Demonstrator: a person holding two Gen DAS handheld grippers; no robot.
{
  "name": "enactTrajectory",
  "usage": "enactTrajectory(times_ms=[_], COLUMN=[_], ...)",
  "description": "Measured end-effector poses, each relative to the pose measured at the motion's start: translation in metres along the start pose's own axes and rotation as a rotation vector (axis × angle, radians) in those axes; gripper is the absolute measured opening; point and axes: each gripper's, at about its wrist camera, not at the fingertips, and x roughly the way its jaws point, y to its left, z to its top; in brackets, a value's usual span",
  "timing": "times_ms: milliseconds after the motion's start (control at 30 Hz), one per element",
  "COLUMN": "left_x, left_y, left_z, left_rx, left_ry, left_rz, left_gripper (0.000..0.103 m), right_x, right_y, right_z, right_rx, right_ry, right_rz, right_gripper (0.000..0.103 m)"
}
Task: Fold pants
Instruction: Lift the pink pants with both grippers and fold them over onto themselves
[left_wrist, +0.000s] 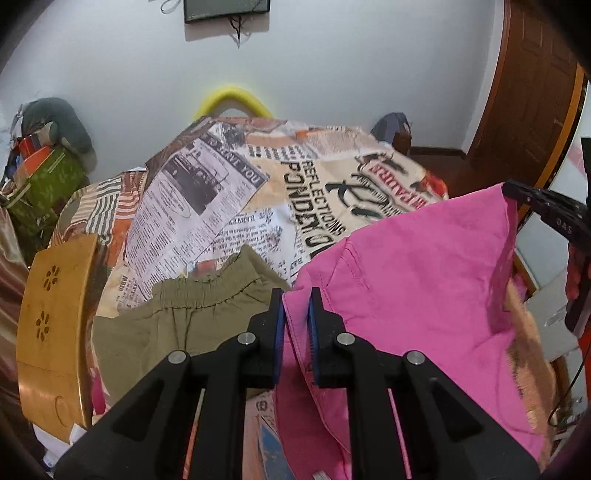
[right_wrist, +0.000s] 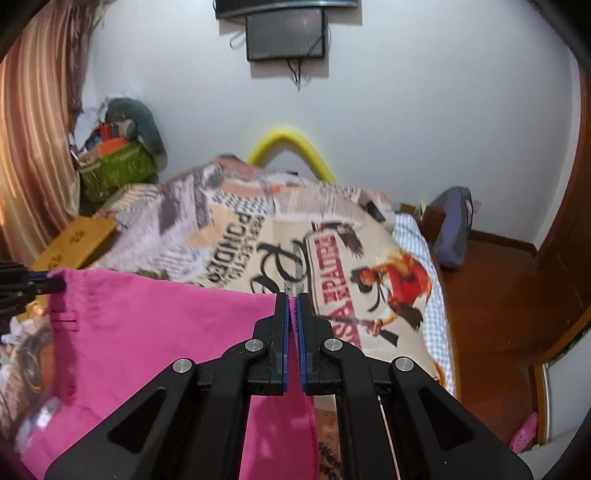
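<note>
Pink pants (left_wrist: 413, 280) hang spread in the air between my two grippers, above the bed. My left gripper (left_wrist: 296, 295) is shut on one top corner of the pink pants, with cloth pinched between the blue pads. At the right edge of that view my right gripper (left_wrist: 508, 190) holds the other corner. In the right wrist view my right gripper (right_wrist: 292, 297) is shut on the pink pants (right_wrist: 155, 332), and my left gripper (right_wrist: 61, 283) grips the far left corner. The lower part of the pants hangs out of sight.
Olive green pants (left_wrist: 177, 317) with an elastic waist lie on the bed, whose blanket (left_wrist: 229, 199) has a newspaper print. A wooden panel (left_wrist: 55, 325) stands at the left. A green basket (right_wrist: 118, 166), a yellow hoop (right_wrist: 291, 147), a blue bag (right_wrist: 452, 225) and the wooden floor (right_wrist: 498, 306) surround the bed.
</note>
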Motion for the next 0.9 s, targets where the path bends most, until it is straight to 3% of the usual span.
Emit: enactTrajectory(times_ms=[400, 900], left_x=[-0.079, -0.125], left_y=[-0.025, -0.046], left_z=[-0.031, -0.112], left_rx=[0.048, 0.098], left_ry=[-0.057, -0.044], left_rz=[-0.002, 0.006], left_gripper=[0.011, 0.012], right_x=[-0.075, -0.139], right_y=[0.009, 0.020], right_z=[-0.019, -0.098], right_rx=[0.013, 0.064], right_ry=[-0.033, -0.002], right_rz=[0.023, 0.037], right_gripper=[0.003, 0.003])
